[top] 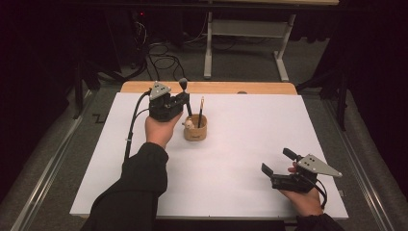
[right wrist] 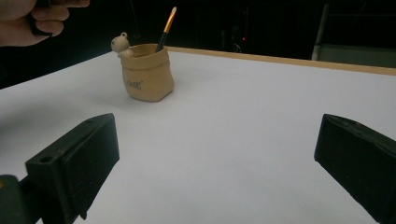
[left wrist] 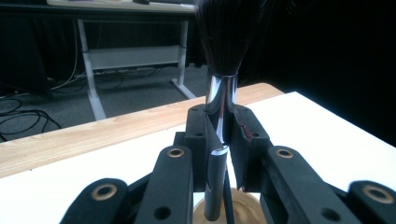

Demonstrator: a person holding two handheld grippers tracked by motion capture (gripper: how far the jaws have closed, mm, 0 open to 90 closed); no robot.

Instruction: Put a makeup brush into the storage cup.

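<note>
My left gripper [top: 184, 99] is shut on a make-up brush [top: 183, 84] and holds it upright over a small tan pot [top: 195, 130] near the table's back left. In the left gripper view the jaws [left wrist: 220, 126] clamp the shiny metal ferrule [left wrist: 219, 91] just under the dark bristles [left wrist: 229, 32], and the handle runs down toward the pot [left wrist: 243, 207]. A thin orange-handled brush [top: 201, 109] stands in the pot. My right gripper [top: 277, 161] rests open at the front right with nothing between its jaws; its view [right wrist: 219, 154] faces the pot [right wrist: 147, 74] and the thin brush [right wrist: 166, 25].
A white sheet [top: 240, 159] covers the table, with a wooden strip [top: 216, 87] along the far edge. A little bear figure [right wrist: 120, 44] sits on the pot's rim. Beyond the table stand a desk frame [top: 245, 43] and cables on the floor.
</note>
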